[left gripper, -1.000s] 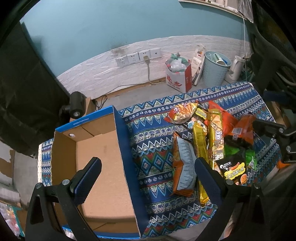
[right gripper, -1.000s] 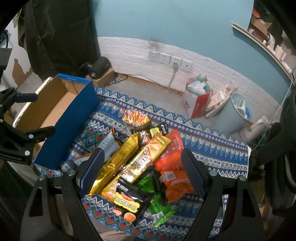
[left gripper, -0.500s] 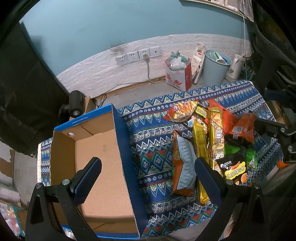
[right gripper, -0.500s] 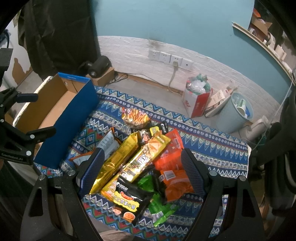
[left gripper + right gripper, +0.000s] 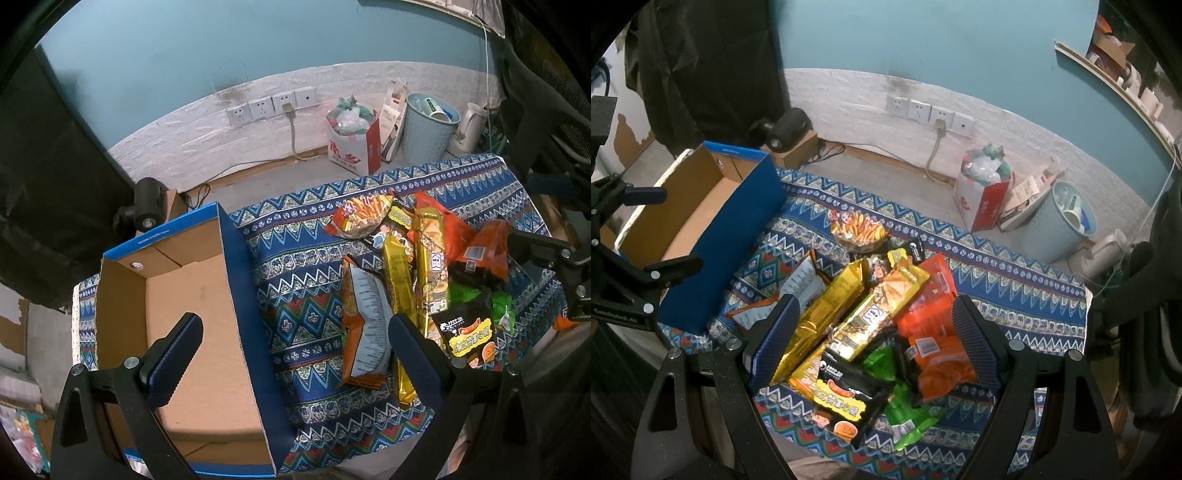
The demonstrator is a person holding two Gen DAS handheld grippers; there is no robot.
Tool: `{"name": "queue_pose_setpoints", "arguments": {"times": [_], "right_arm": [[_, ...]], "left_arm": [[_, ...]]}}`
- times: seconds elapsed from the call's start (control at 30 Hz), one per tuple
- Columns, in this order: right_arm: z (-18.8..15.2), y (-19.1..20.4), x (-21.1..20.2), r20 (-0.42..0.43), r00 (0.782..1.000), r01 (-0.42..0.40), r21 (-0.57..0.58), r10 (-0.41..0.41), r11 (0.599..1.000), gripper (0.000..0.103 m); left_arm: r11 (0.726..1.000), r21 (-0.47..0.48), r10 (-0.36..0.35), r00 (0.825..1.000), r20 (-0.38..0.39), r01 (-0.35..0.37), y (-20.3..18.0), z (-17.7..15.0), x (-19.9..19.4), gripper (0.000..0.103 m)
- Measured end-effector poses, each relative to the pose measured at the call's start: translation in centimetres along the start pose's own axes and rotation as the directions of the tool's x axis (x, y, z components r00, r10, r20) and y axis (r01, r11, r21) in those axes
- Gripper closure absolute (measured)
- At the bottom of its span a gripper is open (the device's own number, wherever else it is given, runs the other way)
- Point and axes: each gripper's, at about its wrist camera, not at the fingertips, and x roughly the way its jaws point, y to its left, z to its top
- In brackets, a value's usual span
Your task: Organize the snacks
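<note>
Patterned cloth [image 5: 1015, 295] holds snack packets [image 5: 886, 314] (print unreadable).

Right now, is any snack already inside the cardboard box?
No, the cardboard box shows only its bare brown floor; the snacks lie on the cloth.

Box open from above, snack pile crowds the table's right end

Cardboard box [image 5: 192, 325] at the left edge: interior bare, its tall blue wall [image 5: 243, 306] stands toward the snack pile [image 5: 879, 317]. Bare strip of patterned cloth [image 5: 295, 280] between wall and pile; packets overlap, no gaps.
</note>
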Motion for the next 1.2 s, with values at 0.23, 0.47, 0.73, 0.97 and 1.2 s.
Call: {"name": "queue_pose_setpoints", "arguments": {"times": [0.23, 0.47, 0.73, 0.97, 1.2], "right_arm": [[-0.1, -1.1, 0.7, -0.019, 1.0, 0.008, -0.01, -0.009, 1.0, 0.02], [-0.5, -3.9, 2.2, -0.065, 0.997, 0.035, -0.009, -0.035, 0.999, 0.02], [-1.8, -8.1, 5.1, -0.161, 0.987, 0.016, 0.018, -0.013, 1.0, 0.02], [-3.3, -11.2, 8.2, -0.267, 0.964, 0.038, 0.1, -0.01, 0.994, 0.02], [-6.8, -13.8, 9.5, -0.314, 0.943, 0.023, 0.394, 0.111, 0.919, 0.02]], "left_arm": [[1.0, -0.015, -0.007, 0.999, -0.043, 0.006, 0.0, 0.3, 2.1, 0.001], [0.999, -0.027, -0.029, 0.994, -0.11, 0.026, -0.4, 0.4, 4.9, 0.001], [0.999, 0.021, -0.032, 0.986, -0.161, 0.036, -2.1, 0.4, 7.6, 0.001], [0.998, 0.037, -0.049, 0.974, -0.219, 0.059, -3.5, 0.6, 10.0, 0.001], [0.997, 0.046, -0.053, 0.965, -0.258, 0.067, -4.7, 1.2, 12.1, 0.001]]}}
